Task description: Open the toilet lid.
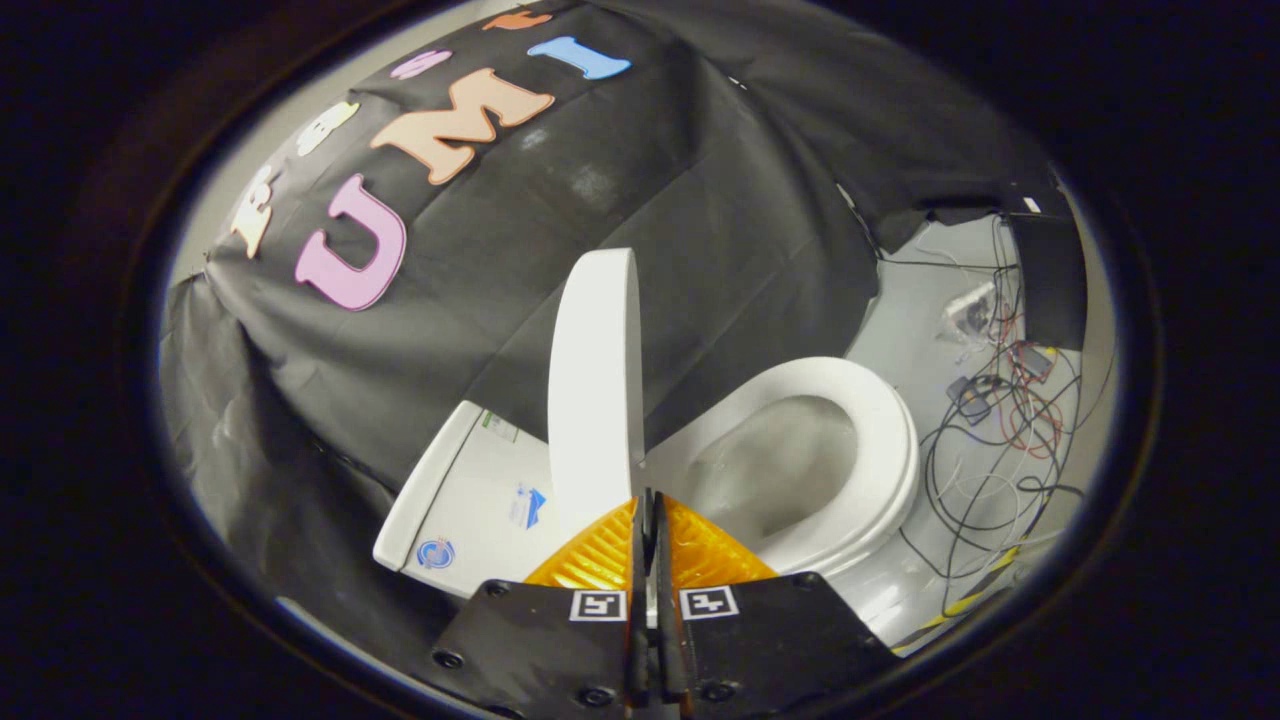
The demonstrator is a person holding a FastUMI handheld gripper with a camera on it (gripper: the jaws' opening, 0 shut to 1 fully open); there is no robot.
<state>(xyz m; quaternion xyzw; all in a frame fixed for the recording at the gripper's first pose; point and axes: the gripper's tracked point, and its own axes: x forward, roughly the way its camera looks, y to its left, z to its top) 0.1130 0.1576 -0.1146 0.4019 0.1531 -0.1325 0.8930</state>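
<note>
The white toilet lid [592, 380] stands raised, nearly upright, just beyond my fingertips and seen almost edge-on. To its right the white seat ring [880, 430] lies down around the open bowl [780, 470]. To the lid's left sits the white tank top [470, 500] with small stickers on it. My gripper [648, 498] is shut, its two fingers pressed together with nothing between them, their tips close to the lower edge of the lid; I cannot tell whether they touch it.
Black cloth hangs behind and to the left of the toilet. On the pale floor [920, 300] right of the bowl lie tangled cables [1000, 440] and small electronic boxes, with a dark box [1045, 270] beyond them.
</note>
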